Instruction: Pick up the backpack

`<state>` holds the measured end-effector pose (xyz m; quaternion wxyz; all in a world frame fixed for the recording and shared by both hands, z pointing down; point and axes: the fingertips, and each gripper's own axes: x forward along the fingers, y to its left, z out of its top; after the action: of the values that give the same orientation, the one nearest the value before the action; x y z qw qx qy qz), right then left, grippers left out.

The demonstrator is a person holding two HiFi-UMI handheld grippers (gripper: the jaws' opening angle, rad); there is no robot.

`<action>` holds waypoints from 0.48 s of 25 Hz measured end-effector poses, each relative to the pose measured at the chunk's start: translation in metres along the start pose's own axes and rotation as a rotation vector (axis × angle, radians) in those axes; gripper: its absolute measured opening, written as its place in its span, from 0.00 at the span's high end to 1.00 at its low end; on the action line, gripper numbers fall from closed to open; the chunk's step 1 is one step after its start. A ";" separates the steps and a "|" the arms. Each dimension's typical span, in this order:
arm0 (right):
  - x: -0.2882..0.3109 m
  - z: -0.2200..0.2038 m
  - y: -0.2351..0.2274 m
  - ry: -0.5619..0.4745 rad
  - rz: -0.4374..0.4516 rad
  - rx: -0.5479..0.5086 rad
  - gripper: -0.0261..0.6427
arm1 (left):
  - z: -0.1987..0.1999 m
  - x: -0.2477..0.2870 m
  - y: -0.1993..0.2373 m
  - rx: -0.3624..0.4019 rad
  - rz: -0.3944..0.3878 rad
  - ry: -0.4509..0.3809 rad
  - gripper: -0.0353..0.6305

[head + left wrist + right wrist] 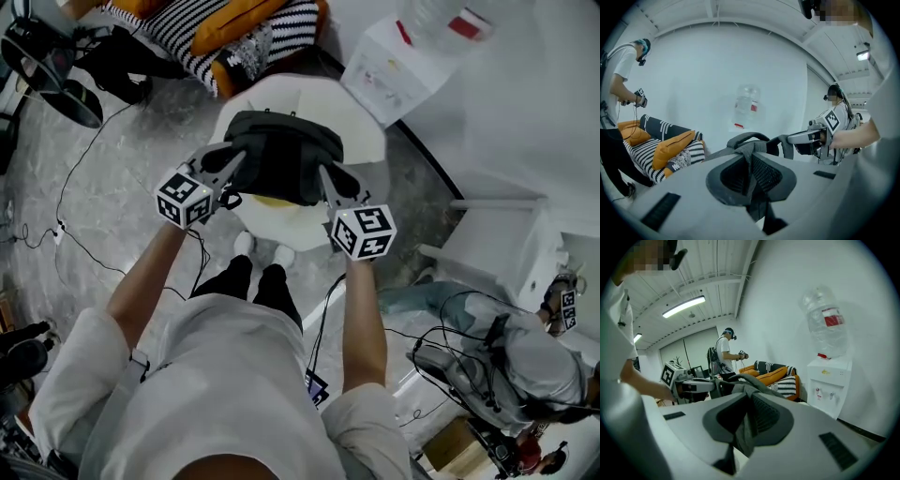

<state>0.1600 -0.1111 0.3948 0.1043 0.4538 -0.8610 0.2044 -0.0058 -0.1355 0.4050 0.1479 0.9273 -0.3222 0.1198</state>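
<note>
A dark grey backpack (pixel 281 155) hangs between my two grippers above a white table (pixel 366 122). My left gripper (pixel 234 165) is shut on the bag's left side, my right gripper (pixel 326 176) on its right side. In the left gripper view the left gripper (pixel 750 161) pinches a fold of the backpack's grey fabric (pixel 746 152), and the right gripper (pixel 806 137) shows across the bag. The right gripper (pixel 749 405) likewise pinches the backpack fabric (pixel 751 392) in its own view, with the left gripper (pixel 689 386) opposite. The bag's underside is hidden.
A water dispenser (pixel 398 61) stands by the wall behind the table. A sofa with striped and orange cushions (pixel 234 33) is at the back left. Cables (pixel 75 234) trail over the floor. Another person (pixel 534 366) is at the lower right, beside white furniture (pixel 506 248).
</note>
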 end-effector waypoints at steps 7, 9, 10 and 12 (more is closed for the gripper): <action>-0.014 0.010 0.024 -0.022 0.001 -0.028 0.90 | 0.012 -0.023 -0.007 0.020 -0.004 -0.029 0.89; -0.018 0.015 0.028 -0.034 -0.001 -0.036 0.90 | 0.018 -0.028 -0.010 0.031 -0.005 -0.042 0.89; -0.020 0.018 0.030 -0.041 -0.003 -0.039 0.90 | 0.021 -0.030 -0.012 0.034 -0.006 -0.050 0.89; -0.025 0.022 0.034 -0.054 -0.007 -0.044 0.90 | 0.027 -0.034 -0.015 0.040 -0.010 -0.065 0.89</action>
<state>0.1462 -0.0852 0.3567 0.0916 0.4597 -0.8663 0.1730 -0.0186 -0.1149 0.3659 0.1196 0.9351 -0.3196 0.0954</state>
